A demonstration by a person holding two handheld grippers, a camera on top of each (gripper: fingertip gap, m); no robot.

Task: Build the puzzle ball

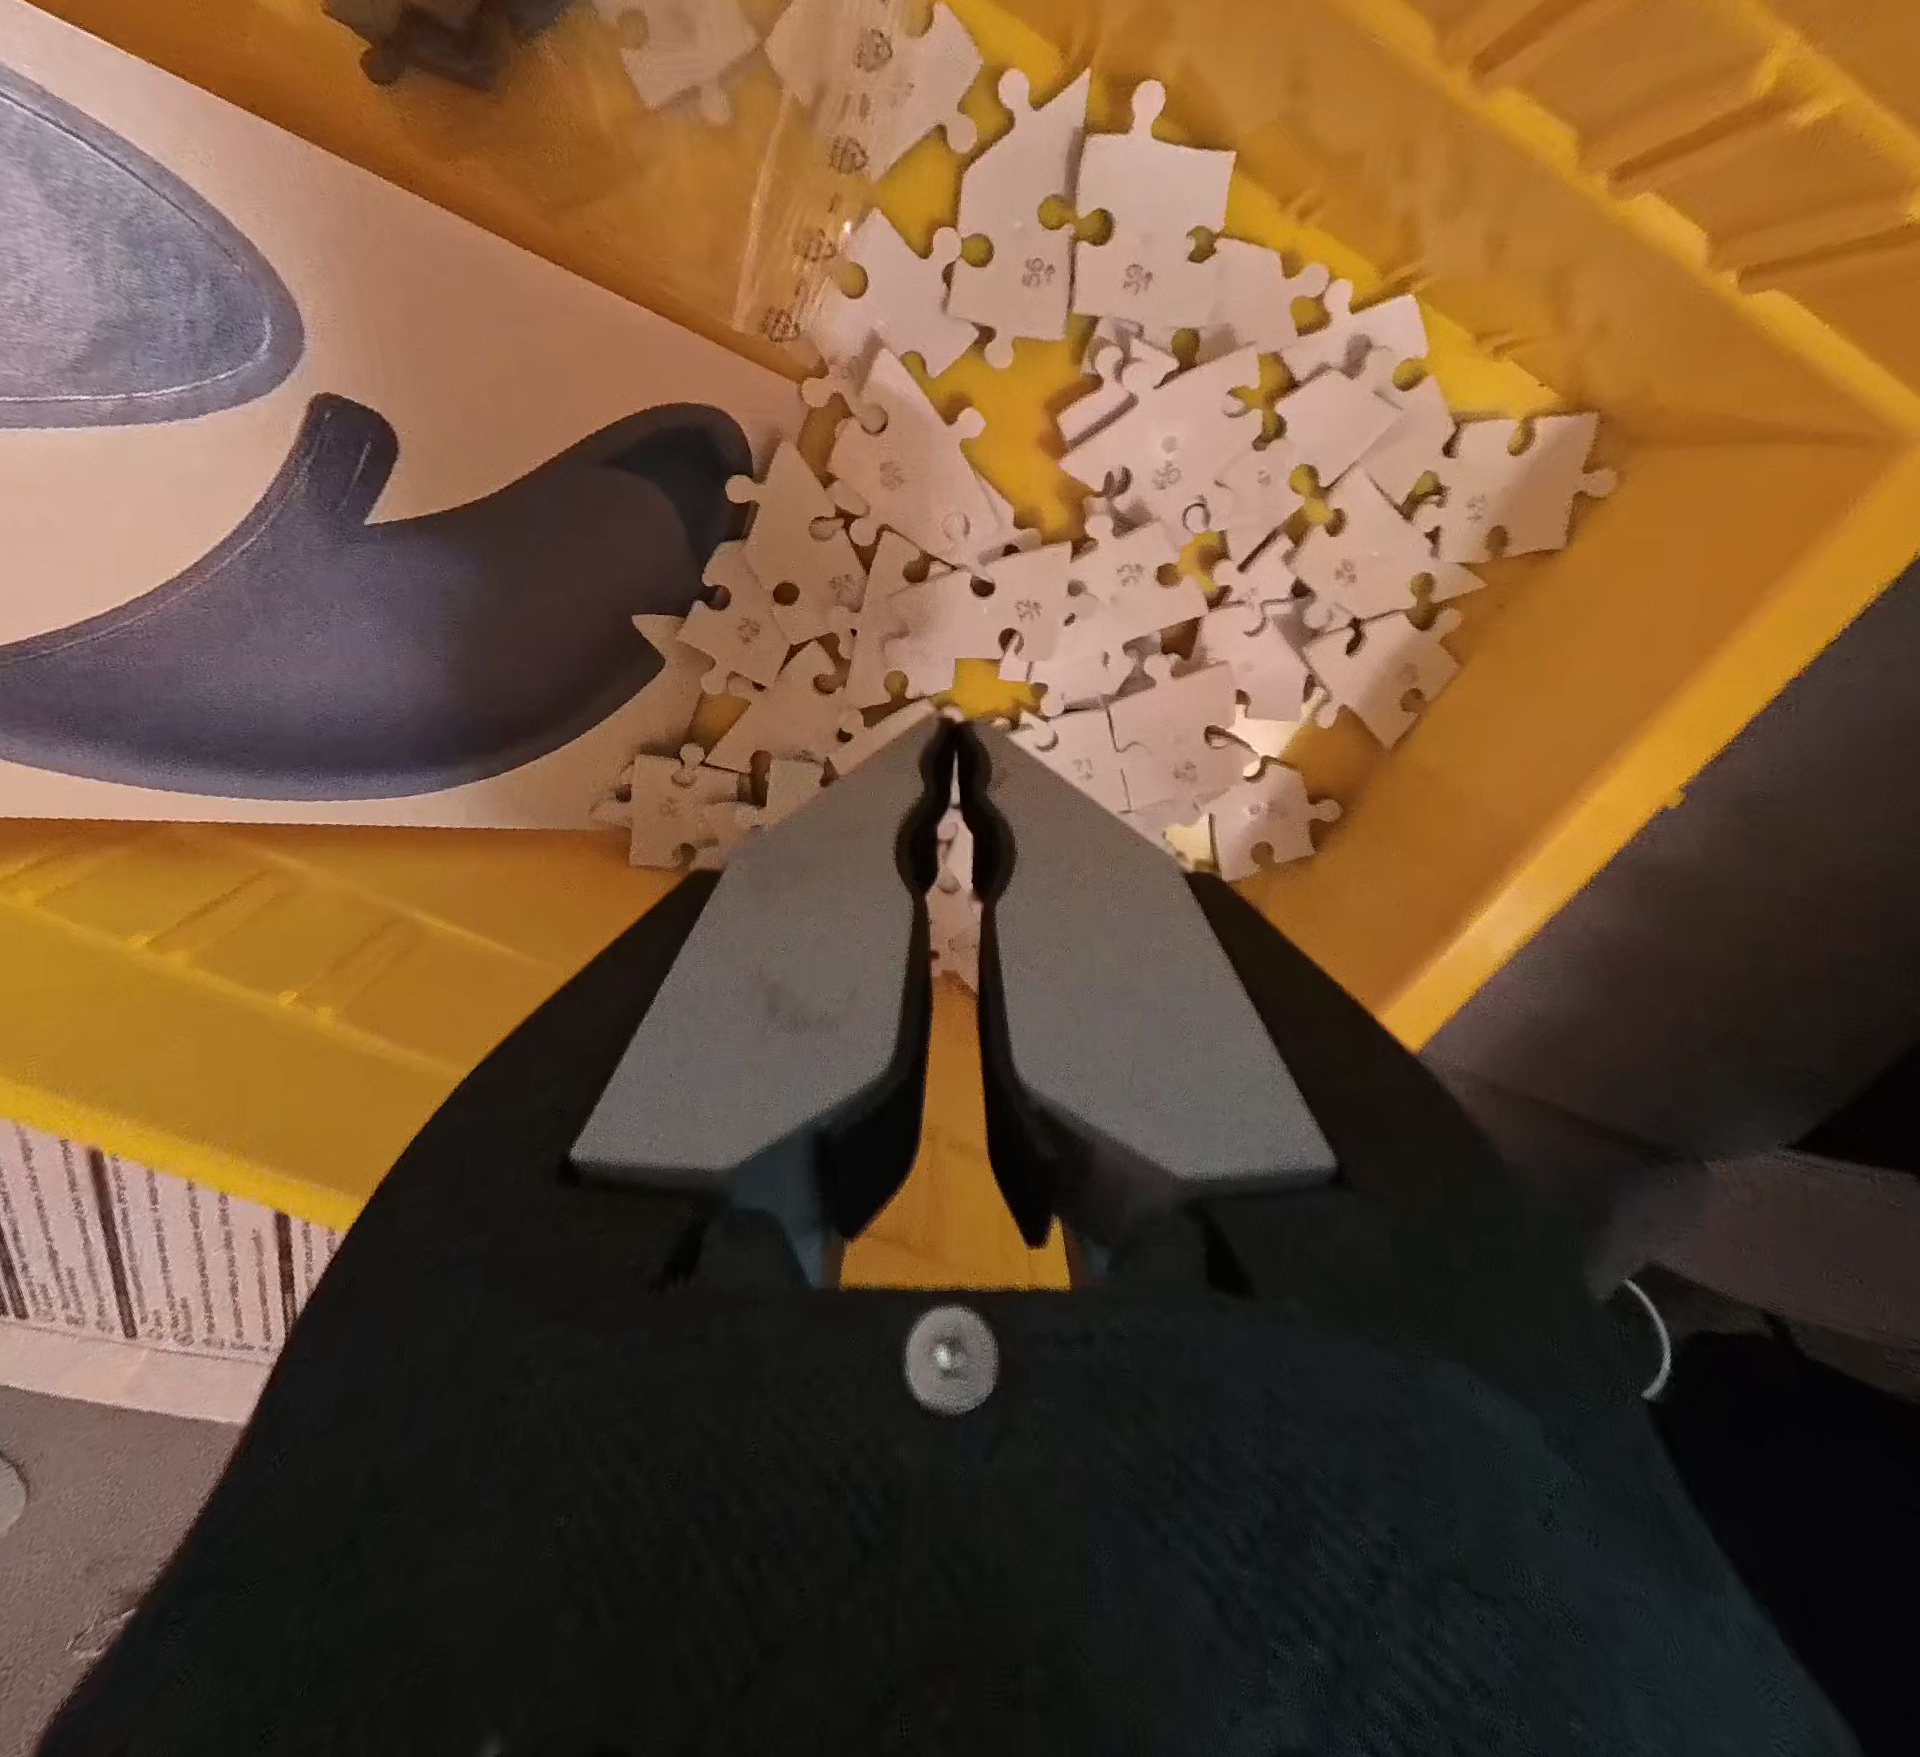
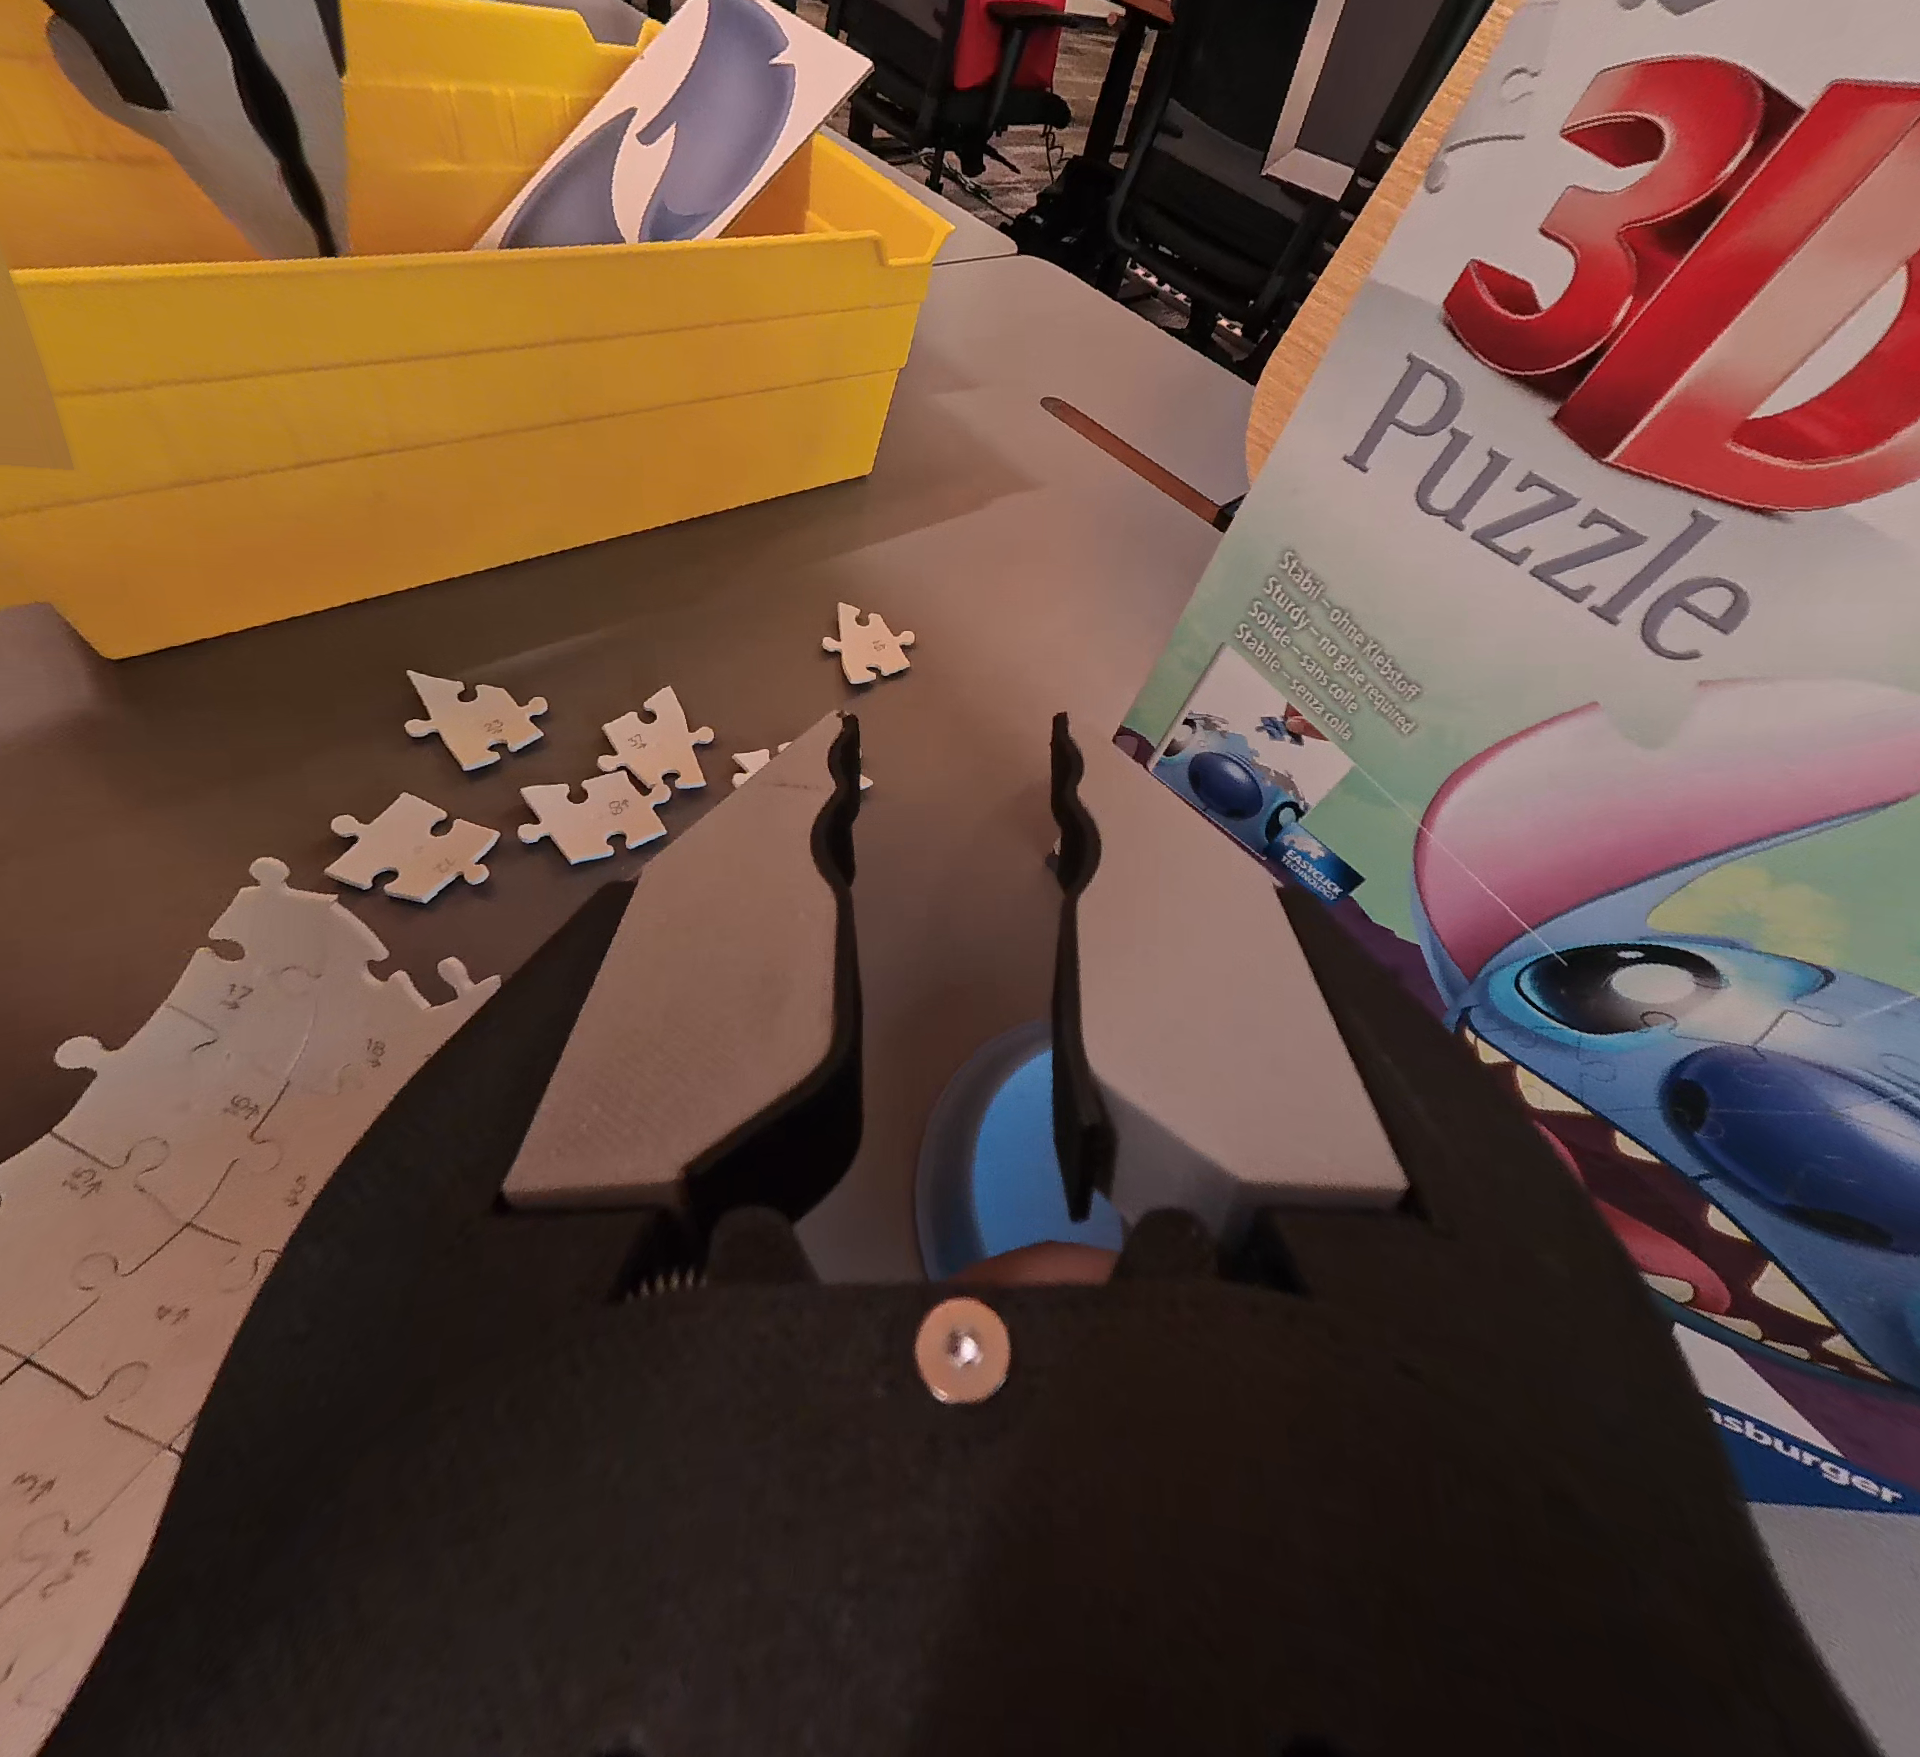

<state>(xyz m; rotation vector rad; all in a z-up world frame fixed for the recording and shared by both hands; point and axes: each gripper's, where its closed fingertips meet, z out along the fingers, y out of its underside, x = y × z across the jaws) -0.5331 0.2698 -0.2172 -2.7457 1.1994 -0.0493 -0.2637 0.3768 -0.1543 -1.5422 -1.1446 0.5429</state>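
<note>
In the left wrist view my left gripper (image 1: 951, 733) is shut, its tips down at a heap of white puzzle pieces (image 1: 1164, 502) lying face down in a yellow bin (image 1: 1558, 772). I cannot see a piece between the tips. It also shows in the right wrist view (image 2: 265, 149), reaching into the bin (image 2: 468, 419). My right gripper (image 2: 951, 741) is open and empty above the dark table (image 2: 987, 564). Several loose pieces (image 2: 597, 814) lie left of its tips. A joined curved section of pieces (image 2: 177, 1136) lies at the lower left.
A card with dark blue ear shapes (image 1: 312, 606) leans in the bin, also in the right wrist view (image 2: 686, 128). The puzzle box (image 2: 1610, 668) stands close on the right. A blue rounded part (image 2: 997, 1167) lies under my right gripper. Chairs and desks stand behind.
</note>
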